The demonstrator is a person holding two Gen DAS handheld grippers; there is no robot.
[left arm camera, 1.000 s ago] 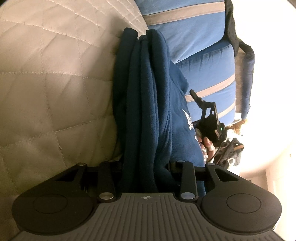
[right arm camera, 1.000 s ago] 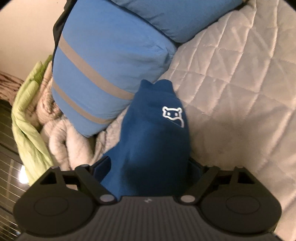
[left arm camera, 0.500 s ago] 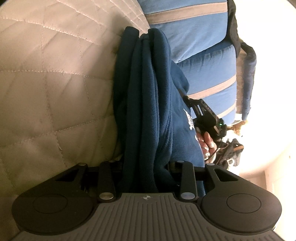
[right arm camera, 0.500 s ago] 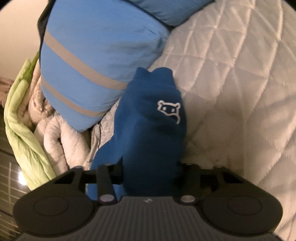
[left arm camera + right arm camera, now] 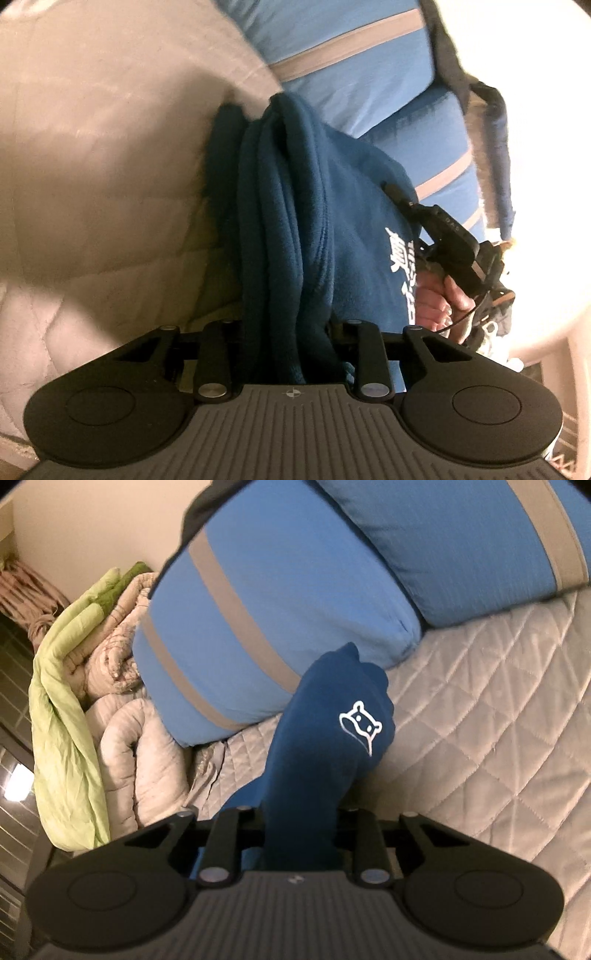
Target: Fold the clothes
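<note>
A dark navy fleece garment (image 5: 295, 236), bunched into thick lengthwise folds, runs straight out from between the jaws of the left gripper (image 5: 291, 350) and hangs over a quilted beige bedspread (image 5: 103, 177). The cloth fills the gap between the two black jaws, which have just been closing a little further and are narrowed onto it, pinching the bundle. White printed lettering shows on the garment's right-hand side, and just beyond it a person's hand (image 5: 439, 299) grips the handle of the other tool.

In the right wrist view the same navy garment (image 5: 325, 738) rises up and away from the right gripper (image 5: 299, 834), its far end a rounded lump bearing a small white bear-face logo. The jaws have just been closing sharply and now stand drawn in against the fabric, clamping it between them. The cloth looks lifted off the pale quilted cover (image 5: 480, 709), though where it touches the bed cannot be told. Behind it lie two bright blue pillows with grey stripes (image 5: 258, 627), and to the left a crumpled grey comforter (image 5: 136, 746) beside a light green sheet (image 5: 66, 709).
</note>
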